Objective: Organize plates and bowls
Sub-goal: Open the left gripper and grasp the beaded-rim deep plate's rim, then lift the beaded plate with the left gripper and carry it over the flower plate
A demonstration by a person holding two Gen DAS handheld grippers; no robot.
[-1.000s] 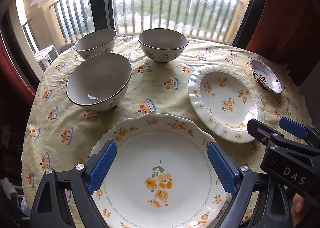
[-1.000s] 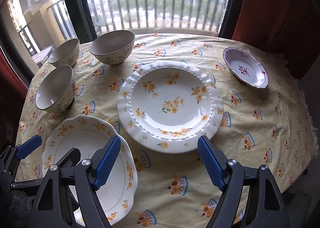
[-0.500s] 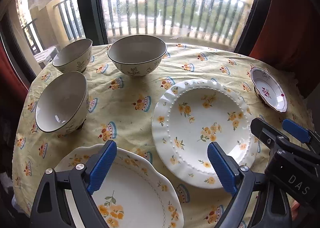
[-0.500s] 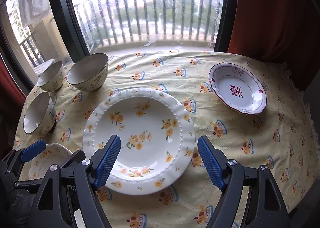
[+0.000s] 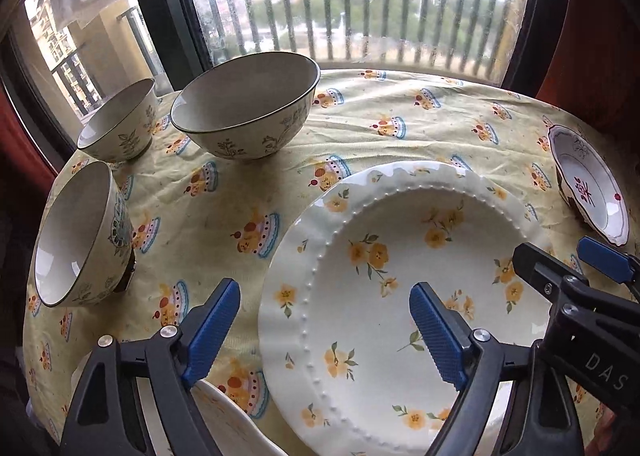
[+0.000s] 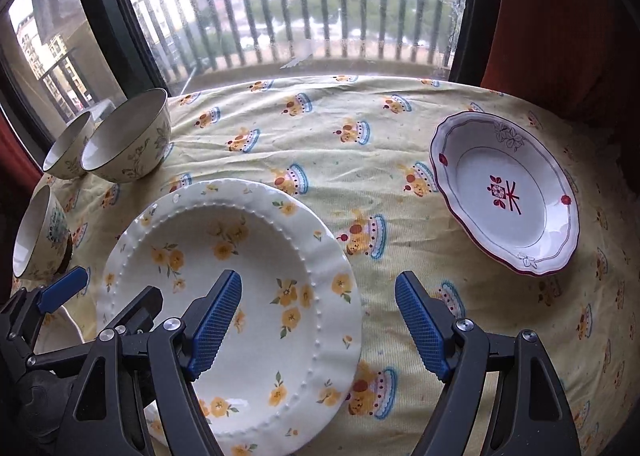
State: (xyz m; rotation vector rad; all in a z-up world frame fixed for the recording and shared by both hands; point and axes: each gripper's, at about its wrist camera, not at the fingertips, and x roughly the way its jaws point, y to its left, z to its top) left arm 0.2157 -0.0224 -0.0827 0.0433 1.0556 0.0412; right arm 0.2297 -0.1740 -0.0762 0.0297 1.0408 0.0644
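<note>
A: What is the biggest thing here?

B: A round table under a yellow tablecloth (image 6: 360,159) printed with little cakes, set against a window with railings outside.

A: And on it?

B: Largest is the beaded yellow-flower plate (image 5: 392,296), lying flat near the front edge. The left gripper (image 5: 326,330) hangs over its left rim: its left blue pad is above the cloth just outside the plate, its right pad above the plate's well. The jaws stand spread, have just been closing a little, and no pad visibly presses the plate.

A: The right gripper?

B: The right gripper (image 6: 318,322) straddles the same plate's right rim, left pad over the well, right pad over bare cloth. Its jaws are spread wide too, pinching nothing.

A: Next in size?

B: A scalloped plate (image 5: 224,422) shows only as a sliver at the bottom edge, under the left gripper's frame, beside the beaded plate. Then the red-trimmed plate (image 6: 506,191), well apart from the right gripper, toward the far right of the table.

A: The bowls?

B: Three. The large bowl (image 5: 246,105) stands upright at the back, far beyond the left gripper. The near bowl (image 5: 82,232) sits at the left edge, its mouth tilted toward the camera in this view. The small bowl (image 5: 118,119) stands behind it, near the large one; whether they touch I cannot tell.
</note>
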